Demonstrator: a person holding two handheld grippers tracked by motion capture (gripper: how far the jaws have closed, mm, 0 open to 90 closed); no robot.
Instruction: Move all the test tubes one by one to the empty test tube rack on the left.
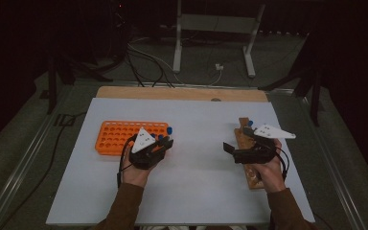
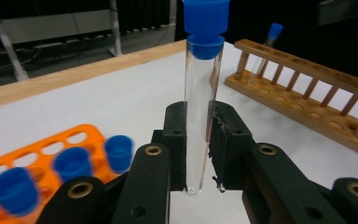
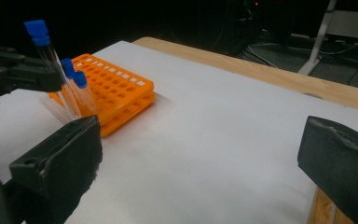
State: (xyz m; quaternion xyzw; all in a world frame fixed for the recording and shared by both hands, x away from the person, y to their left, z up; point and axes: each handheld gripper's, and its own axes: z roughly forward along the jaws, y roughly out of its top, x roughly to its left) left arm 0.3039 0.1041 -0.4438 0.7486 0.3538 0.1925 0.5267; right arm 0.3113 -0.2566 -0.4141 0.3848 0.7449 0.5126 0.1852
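- Our left gripper (image 2: pixel 198 161) clamps a clear, blue-capped plastic test tube (image 2: pixel 203 112) upright at its lower half, just beside the orange plastic tube rack (image 1: pixel 124 135).
- Our right gripper (image 3: pixel 205 163) hangs wide open and empty above the wooden peg rack (image 2: pixel 303 100).
- We judge the tube light, stiff and slippery; a mid-body grip suits it.

Clear blue-capped test tube (image 2: pixel 202 107) upright in left tongs (image 2: pixel 197 140), beside orange rack (image 2: pixel 70 142).
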